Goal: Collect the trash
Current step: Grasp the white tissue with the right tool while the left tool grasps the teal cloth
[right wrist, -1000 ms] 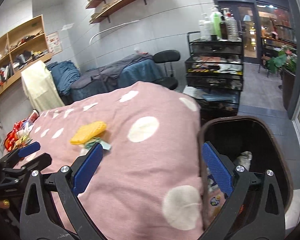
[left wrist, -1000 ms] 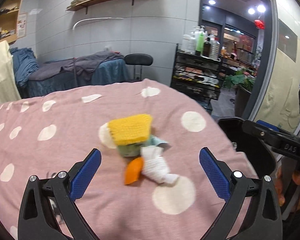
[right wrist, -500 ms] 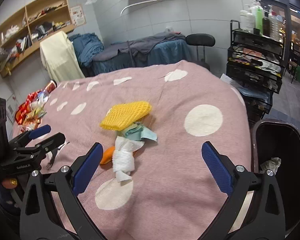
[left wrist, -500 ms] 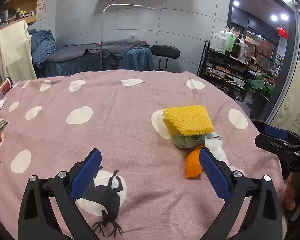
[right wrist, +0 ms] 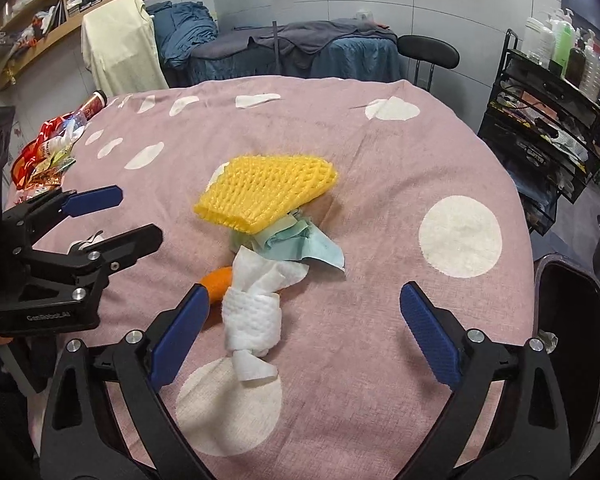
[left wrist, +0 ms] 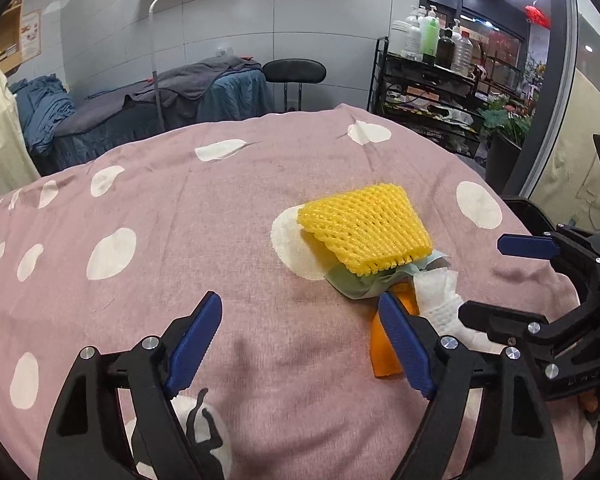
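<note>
A pink cloth-covered bench (right wrist: 380, 168) with white dots holds the yellow foam net (right wrist: 266, 190) atop crumpled tissues (right wrist: 256, 304). Both tools, left (left wrist: 300, 344) and right (right wrist: 304, 332), have narrowed slightly, still spread, empty, now nearer the pile.

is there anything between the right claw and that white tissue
Nothing visible. The tissue lies in the open just ahead of the right claw, whose jaws have just been closing slightly with nothing between them. The orange peel touches the tissue's left side.

White "GenRobot.AI" lettering on the black body of the left gripper (right wrist: 100, 216), other print illegible
</note>
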Available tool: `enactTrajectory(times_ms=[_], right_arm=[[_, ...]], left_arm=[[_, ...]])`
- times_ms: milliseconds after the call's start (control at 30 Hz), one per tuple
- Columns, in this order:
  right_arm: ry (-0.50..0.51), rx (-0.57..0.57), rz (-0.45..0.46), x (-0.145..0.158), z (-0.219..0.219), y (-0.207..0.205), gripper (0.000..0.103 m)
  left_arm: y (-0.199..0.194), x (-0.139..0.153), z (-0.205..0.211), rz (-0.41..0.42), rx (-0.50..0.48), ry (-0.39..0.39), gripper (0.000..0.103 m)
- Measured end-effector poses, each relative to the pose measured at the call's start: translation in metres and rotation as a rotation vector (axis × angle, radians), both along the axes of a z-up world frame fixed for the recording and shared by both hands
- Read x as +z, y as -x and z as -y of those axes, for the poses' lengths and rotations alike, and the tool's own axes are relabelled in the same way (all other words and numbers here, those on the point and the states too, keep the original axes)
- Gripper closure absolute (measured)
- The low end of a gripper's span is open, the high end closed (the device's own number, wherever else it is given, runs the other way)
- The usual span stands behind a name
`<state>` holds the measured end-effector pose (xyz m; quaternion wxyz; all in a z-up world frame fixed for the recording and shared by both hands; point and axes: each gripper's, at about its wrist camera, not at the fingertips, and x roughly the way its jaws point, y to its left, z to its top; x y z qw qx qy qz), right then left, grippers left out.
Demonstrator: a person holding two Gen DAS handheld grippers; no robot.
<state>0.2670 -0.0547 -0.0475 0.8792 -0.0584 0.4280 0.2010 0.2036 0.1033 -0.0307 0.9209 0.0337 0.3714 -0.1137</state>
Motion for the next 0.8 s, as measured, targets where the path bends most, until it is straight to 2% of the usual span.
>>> enactTrajectory(times_ms=[67, 133, 167, 200, 267, 333, 500, 567, 667, 800], right_arm=[[0.030, 0.033, -0.023, -0.006, -0.008, -0.002, 0.018], [0.064, 0.063, -0.069, -0.014, -0.016, -0.007, 0.028], [0.076, 0.074, -0.098, -0.020, -0.019, -0.010, 0.042], [0.071, 0.079, -0.107, -0.022, -0.019, -0.009, 0.059], [0.040, 0.079, -0.093, -0.020, -0.015, -0.006, 0.074], [0.014, 0.067, -0.069, -0.018, -0.010, -0.003, 0.077], [-0.084, -0.054, 0.038, -0.003, 0.017, 0.011, 0.079], [-0.116, -0.121, 0.081, 0.003, 0.030, 0.016, 0.079], [-0.164, -0.221, 0.137, 0.008, 0.048, 0.022, 0.079], [-0.158, -0.248, 0.187, 0.015, 0.051, 0.027, 0.079]], left_arm=[[-0.005, -0.001, 0.003, -0.010, -0.006, -0.005, 0.025], [-0.010, -0.001, 0.004, -0.018, -0.009, 0.000, 0.025], [-0.012, -0.001, 0.004, -0.023, -0.013, 0.008, 0.025], [-0.014, -0.001, 0.003, -0.031, -0.016, 0.023, 0.025], [-0.018, -0.002, 0.002, -0.050, -0.027, 0.058, 0.025], [-0.022, -0.003, 0.003, -0.078, -0.048, 0.101, 0.025], [-0.031, -0.004, 0.018, -0.106, -0.089, 0.116, 0.024], [-0.035, -0.003, 0.025, -0.103, -0.089, 0.120, 0.018], [-0.044, 0.000, 0.040, -0.098, -0.092, 0.096, 0.015], [-0.057, -0.001, 0.063, -0.104, -0.095, 0.029, 0.015]])
